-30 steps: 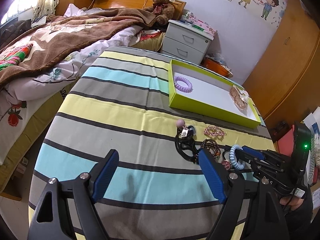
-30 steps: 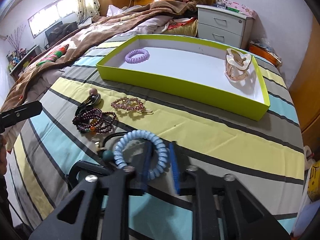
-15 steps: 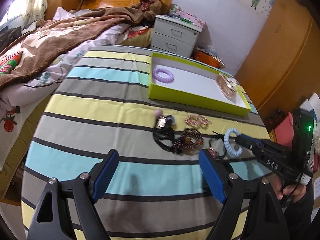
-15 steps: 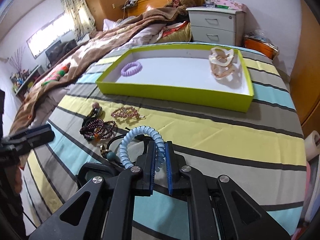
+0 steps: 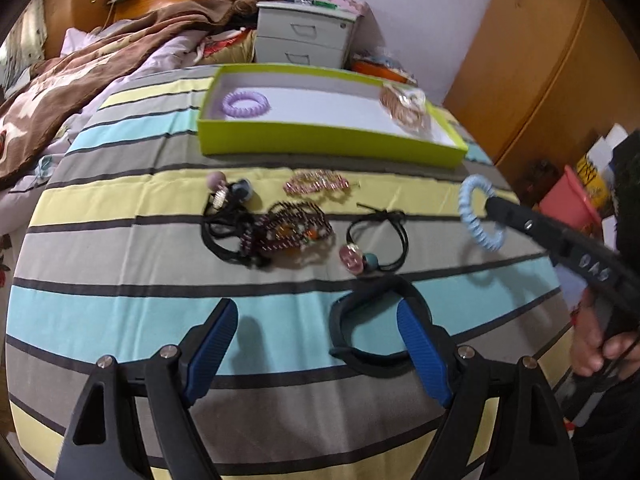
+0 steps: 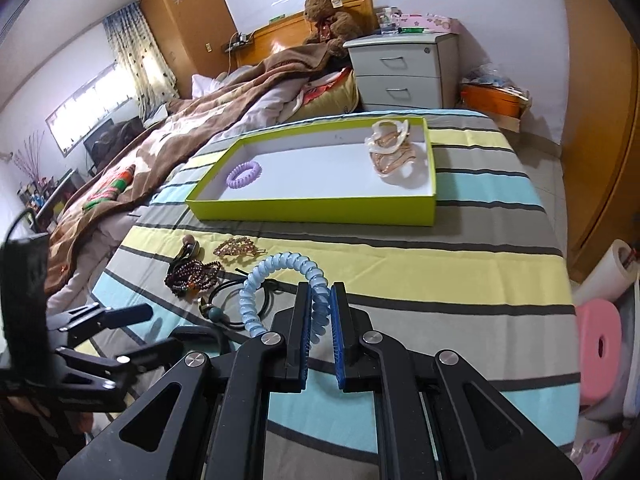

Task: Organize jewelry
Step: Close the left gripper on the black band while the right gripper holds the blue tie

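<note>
Along the tabletop's far edge, the green tray (image 6: 312, 211) holds a purple coil (image 6: 243, 173) and clip (image 6: 390, 152); right tool (image 6: 320, 320) clamps the blue coil (image 6: 280, 280) aloft, left tool (image 5: 316, 340) gapes empty; several pieces remain outside

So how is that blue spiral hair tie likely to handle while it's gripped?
Probably springy, not floppy: the blue spiral hair tie keeps its ring shape, pinched at one side by the right gripper. Likely light, since nothing sags. The smooth coils might slip.
</note>
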`<state>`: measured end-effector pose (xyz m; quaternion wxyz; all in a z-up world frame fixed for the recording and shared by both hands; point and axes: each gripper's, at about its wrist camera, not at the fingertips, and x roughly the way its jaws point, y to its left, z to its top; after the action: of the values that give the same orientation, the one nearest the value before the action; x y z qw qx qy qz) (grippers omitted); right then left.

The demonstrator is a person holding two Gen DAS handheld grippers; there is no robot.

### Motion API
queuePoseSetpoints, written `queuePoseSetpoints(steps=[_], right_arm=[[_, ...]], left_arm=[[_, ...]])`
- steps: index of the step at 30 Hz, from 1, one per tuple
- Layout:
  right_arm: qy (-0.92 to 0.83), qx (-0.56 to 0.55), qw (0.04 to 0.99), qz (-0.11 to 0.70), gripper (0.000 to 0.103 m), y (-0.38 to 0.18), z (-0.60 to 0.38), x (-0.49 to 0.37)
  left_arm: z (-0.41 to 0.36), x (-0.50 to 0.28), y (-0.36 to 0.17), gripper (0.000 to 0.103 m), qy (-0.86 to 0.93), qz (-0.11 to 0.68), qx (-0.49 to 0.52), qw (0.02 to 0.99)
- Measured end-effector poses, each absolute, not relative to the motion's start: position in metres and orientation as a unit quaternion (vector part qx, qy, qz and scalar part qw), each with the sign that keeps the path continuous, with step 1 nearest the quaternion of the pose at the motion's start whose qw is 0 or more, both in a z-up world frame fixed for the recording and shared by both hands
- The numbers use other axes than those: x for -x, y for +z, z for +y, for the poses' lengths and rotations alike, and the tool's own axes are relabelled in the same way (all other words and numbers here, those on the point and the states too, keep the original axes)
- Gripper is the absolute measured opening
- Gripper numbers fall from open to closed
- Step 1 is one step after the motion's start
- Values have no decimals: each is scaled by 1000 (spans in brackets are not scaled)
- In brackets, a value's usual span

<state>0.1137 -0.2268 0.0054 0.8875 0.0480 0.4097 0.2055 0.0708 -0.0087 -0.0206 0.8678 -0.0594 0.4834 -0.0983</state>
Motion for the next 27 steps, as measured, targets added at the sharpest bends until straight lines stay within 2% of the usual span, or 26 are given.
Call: queuePoseSetpoints(steps=[5,21,23,27], right_arm=[[205,-56,889,407,10,5,-232,-110],[201,-61,891,402,10,6,-233,-105],[199,-60,891,403,10,5,-234,-104],[197,-59,891,404,10,5,-234,-104]], left_arm=[[-19,-71,-27,78,-76,489,21,869],[-41,-86,-31,79,-94,473,-49,875],[-43,-85,-30,74,-102,469,-53,876],[-51,-81,-27,51,-121,464,-61,875]])
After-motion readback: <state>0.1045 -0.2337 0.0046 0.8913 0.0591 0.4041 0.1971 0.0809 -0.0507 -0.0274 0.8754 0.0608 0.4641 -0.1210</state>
